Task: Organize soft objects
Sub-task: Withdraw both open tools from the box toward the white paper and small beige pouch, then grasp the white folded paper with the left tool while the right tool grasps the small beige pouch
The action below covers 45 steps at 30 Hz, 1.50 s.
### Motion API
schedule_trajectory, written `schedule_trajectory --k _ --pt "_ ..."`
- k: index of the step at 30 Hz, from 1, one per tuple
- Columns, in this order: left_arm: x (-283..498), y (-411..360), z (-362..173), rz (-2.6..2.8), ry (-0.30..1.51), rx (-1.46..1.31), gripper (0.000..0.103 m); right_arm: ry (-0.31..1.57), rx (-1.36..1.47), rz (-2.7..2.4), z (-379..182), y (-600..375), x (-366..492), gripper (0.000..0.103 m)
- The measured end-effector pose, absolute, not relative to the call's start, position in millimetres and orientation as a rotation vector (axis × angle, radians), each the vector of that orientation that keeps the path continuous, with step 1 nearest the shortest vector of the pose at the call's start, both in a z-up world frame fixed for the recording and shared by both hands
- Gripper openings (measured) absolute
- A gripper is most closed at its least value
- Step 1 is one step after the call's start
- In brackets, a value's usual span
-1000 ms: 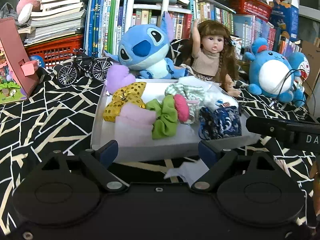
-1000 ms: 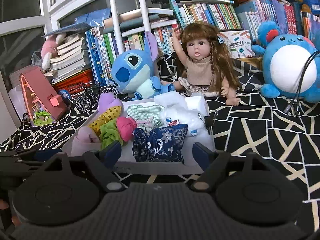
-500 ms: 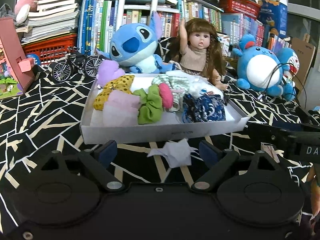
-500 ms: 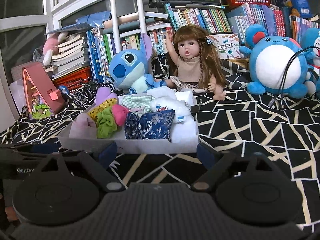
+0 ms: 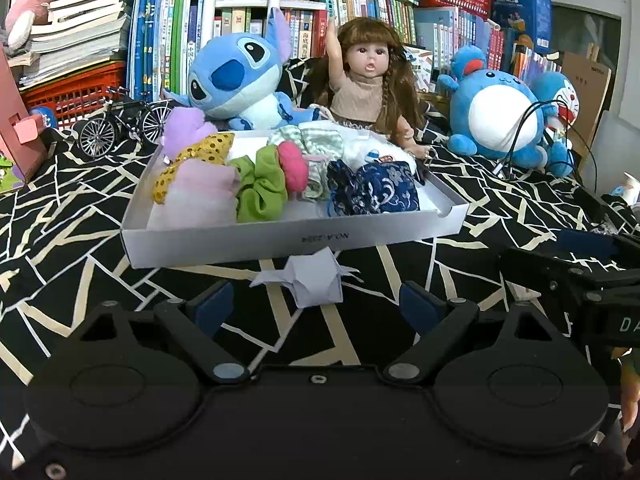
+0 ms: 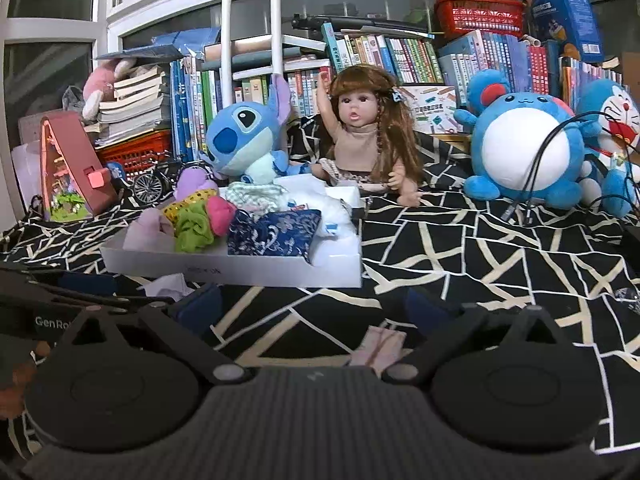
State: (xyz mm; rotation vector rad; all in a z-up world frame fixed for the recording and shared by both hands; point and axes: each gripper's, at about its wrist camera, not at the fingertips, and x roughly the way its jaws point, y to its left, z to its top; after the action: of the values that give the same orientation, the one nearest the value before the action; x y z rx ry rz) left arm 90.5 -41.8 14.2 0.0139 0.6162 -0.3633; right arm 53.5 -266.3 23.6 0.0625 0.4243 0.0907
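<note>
While the white tray (image 5: 288, 236) is packed with soft items, both tools are held spread and empty in front of it. If the left tool (image 5: 316, 306) grazes the white scrap (image 5: 308, 280) by the tray wall, it could be pushed underneath; the pink cloth (image 6: 378, 350) by the right tool (image 6: 316, 306) could be missed.

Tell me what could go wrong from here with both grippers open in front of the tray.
The white crumpled piece lies just in front of the tray; reaching for it, the open left gripper might nudge the tray. The right gripper, also open, sits close beside the left, so they could collide. The pile in the tray, like the blue floral pouch, might spill if bumped.
</note>
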Motion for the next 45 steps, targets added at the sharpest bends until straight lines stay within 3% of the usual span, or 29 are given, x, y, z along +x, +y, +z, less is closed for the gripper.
schedule_trajectory --k 37,40,45 --pt "92 -58 0 -0.342 0.619 -0.014 0.090 0.466 0.074 -0.018 -6 -288 39 0.101" --pt "96 -56 1 -0.325 0.626 -0.041 0.084 0.480 0.074 -0.012 -7 -286 41 0.095" --pt "103 -55 1 -0.315 0.645 -0.070 0.065 0.515 0.081 0.002 -8 -284 45 0.079"
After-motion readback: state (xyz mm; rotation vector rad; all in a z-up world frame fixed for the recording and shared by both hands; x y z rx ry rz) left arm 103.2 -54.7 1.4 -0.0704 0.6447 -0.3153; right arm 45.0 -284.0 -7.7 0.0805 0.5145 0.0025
